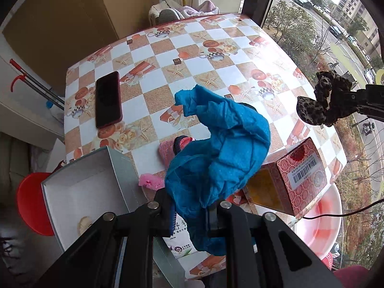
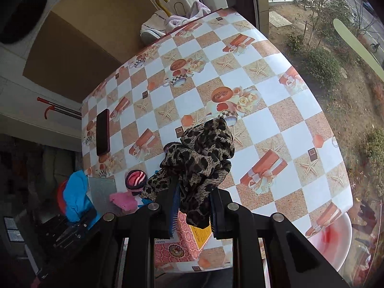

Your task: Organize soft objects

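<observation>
Blue cloth [image 1: 216,158] hangs pinched in the closed left gripper [image 1: 189,216] above the table [image 1: 216,36]; the leopard-print scrunchie [image 2: 199,158] is clamped in the closed right gripper [image 2: 194,213]. Beneath them sit an open grey box [image 1: 96,184] and a red patterned box [image 1: 295,177]. Beside the boxes lie a pink cloth [image 1: 151,181] and a striped roll [image 2: 136,178]. Farther back lies a dark phone [image 1: 108,98].

We've got the bench [image 1: 153,55] under a checkered cloth with starfish and gift boxes, daylight glaring off its right side. A big window [image 1: 319,24] on the right looks down on trees and parked cars. A brown panel [image 1: 62,24] leans on the pale wall behind.
</observation>
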Tool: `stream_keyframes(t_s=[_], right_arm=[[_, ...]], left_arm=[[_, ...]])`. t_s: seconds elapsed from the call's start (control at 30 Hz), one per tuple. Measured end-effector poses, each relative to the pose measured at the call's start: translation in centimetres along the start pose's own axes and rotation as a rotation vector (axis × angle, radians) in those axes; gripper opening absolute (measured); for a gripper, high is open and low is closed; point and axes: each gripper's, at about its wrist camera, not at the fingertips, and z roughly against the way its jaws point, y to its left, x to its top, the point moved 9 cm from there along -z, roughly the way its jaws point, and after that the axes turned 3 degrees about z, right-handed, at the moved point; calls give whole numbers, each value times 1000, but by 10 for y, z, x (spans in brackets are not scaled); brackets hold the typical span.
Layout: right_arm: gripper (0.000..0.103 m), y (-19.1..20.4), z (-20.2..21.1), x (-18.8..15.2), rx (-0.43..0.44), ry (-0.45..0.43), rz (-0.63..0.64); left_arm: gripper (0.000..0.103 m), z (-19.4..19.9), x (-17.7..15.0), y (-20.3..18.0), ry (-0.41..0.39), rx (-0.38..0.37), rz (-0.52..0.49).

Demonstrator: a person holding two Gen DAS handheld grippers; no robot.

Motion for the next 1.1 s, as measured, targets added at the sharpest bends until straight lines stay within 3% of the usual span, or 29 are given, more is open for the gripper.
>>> stream_keyframes(t_s=[0.3,0.67,1.1], right_arm=[[23,95,17,-39,40,0,222],[23,210,-16,-115,115,117,495],[23,277,-41,-180,136,220,716]], left_arm=[[19,29,-49,41,-34,62,84],[19,50,-118,111,-35,151,259],[19,59,-169,145,-24,175,397]])
